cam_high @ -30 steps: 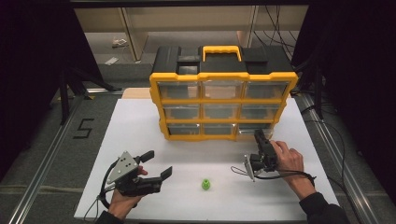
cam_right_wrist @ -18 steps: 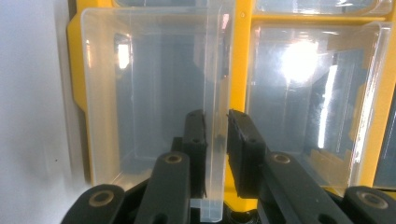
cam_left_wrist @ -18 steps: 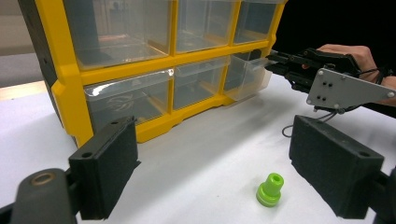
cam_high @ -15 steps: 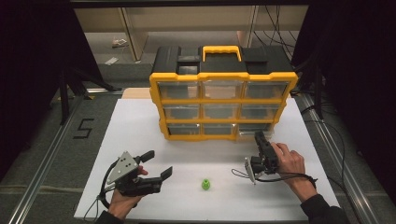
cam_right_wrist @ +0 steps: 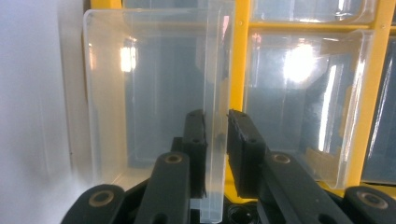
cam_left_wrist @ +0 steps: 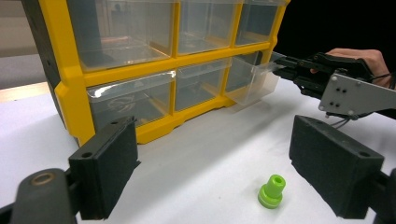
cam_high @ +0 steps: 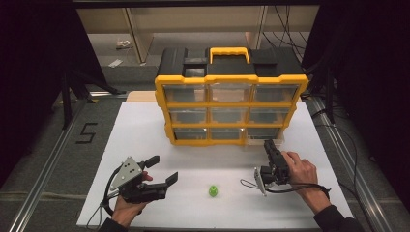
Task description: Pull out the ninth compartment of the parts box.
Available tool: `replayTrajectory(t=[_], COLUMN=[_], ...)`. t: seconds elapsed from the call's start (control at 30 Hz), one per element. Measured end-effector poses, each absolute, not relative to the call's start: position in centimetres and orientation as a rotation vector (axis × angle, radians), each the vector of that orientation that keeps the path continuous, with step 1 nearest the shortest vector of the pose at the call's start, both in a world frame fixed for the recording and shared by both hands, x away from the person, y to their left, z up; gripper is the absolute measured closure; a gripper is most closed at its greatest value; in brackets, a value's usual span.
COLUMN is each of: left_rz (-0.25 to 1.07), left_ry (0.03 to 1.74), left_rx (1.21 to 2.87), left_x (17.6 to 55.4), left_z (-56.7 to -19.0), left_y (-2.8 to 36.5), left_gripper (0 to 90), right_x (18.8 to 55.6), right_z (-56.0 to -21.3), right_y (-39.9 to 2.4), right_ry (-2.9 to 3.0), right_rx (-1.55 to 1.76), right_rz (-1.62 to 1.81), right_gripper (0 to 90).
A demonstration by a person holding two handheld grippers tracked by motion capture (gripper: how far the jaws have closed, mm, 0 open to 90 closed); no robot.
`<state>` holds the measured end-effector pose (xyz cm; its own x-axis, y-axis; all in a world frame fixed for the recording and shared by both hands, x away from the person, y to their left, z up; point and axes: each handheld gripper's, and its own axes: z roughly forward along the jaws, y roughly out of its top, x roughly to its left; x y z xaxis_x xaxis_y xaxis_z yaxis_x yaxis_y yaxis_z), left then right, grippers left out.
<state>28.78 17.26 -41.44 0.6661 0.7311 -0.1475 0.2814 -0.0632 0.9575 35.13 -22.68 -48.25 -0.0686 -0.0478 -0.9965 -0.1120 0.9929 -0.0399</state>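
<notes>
While my right gripper (cam_high: 269, 146) reaches to the bottom right corner of the yellow organizer (cam_high: 231, 92), its jaws stand narrow and are clamped on the front wall of the clear drawer (cam_left_wrist: 256, 83). In the right gripper view that wall (cam_right_wrist: 215, 116) runs upright between my two black pads, one pad on either side and both pressed to the plastic. The drawer is pulled partway out of the lowest row's right-hand slot, and in the left gripper view it juts forward from the cabinet face towards my right hand (cam_high: 302, 170).

My left gripper (cam_high: 162, 171) rests low over the white surface (cam_high: 145, 130), well apart from the organizer, with its jaws wide and nothing between them. In the left gripper view the two pads (cam_left_wrist: 109, 163) frame the scene, and the small green plug (cam_left_wrist: 272, 190) stands upright on the surface near the right-hand pad without touching it. From the high view that plug (cam_high: 213, 191) sits on the surface between my two grippers, somewhat nearer the left one, in front of the organizer and clear of the open drawer.
</notes>
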Motion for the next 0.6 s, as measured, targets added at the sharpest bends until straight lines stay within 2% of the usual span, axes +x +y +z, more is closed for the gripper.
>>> replayTrajectory(t=[0.6], left_rz=[0.457], left_ry=[0.840], left_rx=[1.642], left_x=[28.8], left_z=[-41.4], left_y=[17.2], left_gripper=[15.5], right_x=[33.8], right_z=[-48.1], right_y=[-22.7], right_ry=[1.647], right_rx=[-0.144], right_rz=[0.058], right_gripper=[78.7])
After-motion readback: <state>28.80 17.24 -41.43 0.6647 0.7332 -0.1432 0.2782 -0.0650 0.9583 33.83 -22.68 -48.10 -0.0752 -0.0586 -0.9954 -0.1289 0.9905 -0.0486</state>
